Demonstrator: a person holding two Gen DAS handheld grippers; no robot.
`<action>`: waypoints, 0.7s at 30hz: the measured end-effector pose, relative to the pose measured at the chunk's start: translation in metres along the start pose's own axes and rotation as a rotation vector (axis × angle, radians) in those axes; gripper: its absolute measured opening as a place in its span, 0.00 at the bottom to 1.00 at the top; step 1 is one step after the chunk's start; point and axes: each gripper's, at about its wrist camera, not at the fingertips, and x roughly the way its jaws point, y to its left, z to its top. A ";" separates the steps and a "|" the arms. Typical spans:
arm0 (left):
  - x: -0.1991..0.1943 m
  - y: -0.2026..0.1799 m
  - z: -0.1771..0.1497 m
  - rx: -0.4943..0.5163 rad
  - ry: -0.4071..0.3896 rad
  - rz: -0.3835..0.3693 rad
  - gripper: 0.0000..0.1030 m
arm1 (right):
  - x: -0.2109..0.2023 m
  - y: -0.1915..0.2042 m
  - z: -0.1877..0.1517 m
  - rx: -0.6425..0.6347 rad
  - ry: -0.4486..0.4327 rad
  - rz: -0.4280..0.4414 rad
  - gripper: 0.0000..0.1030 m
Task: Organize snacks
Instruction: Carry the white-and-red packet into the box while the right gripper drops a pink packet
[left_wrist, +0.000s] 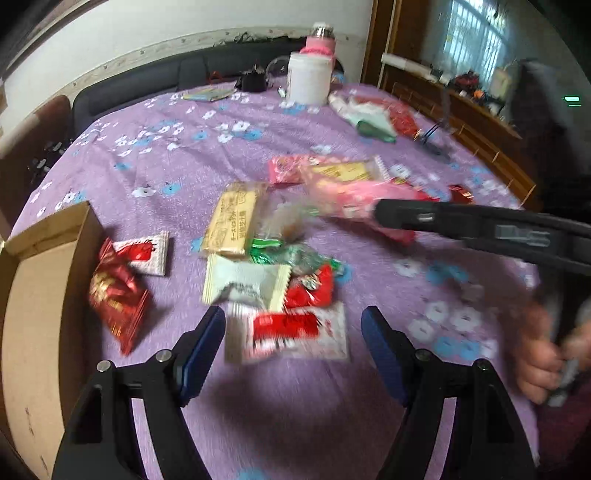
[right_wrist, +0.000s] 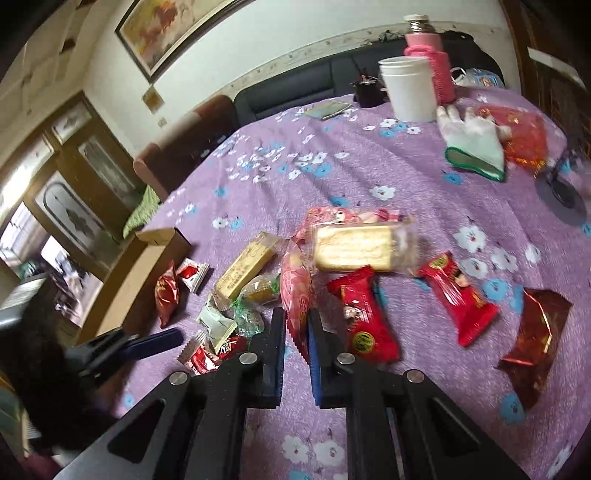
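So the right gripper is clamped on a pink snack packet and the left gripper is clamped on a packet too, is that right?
Not quite. The right gripper is shut on the pink snack packet, but the left gripper is open. The left wrist view shows its fingers spread wide either side of a red and white packet lying on the purple tablecloth, not gripping it.

Left gripper (left_wrist: 293, 354): matte black frame, triangular cut-outs in both arms, silver round screw heads at pivots. Fingers (left_wrist: 201, 354) faced with dark blue ribbed pads.

Right gripper (right_wrist: 297, 354): same black frame, triangular cut-outs, four silver screw heads. Fingers (right_wrist: 317, 360) carry blue pads, serrated edges.

Right hand (left_wrist: 543, 358): bare skin, light tone, blurred; no sleeve visible.
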 end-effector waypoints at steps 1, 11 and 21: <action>0.007 0.000 0.000 0.002 0.020 0.006 0.73 | 0.000 -0.003 -0.001 0.012 0.004 0.007 0.11; -0.014 -0.005 -0.030 0.024 -0.001 -0.050 0.58 | 0.004 0.001 -0.003 -0.027 0.002 -0.032 0.23; -0.051 0.014 -0.051 -0.069 -0.076 -0.073 0.58 | 0.029 0.021 -0.010 -0.132 -0.006 -0.154 0.41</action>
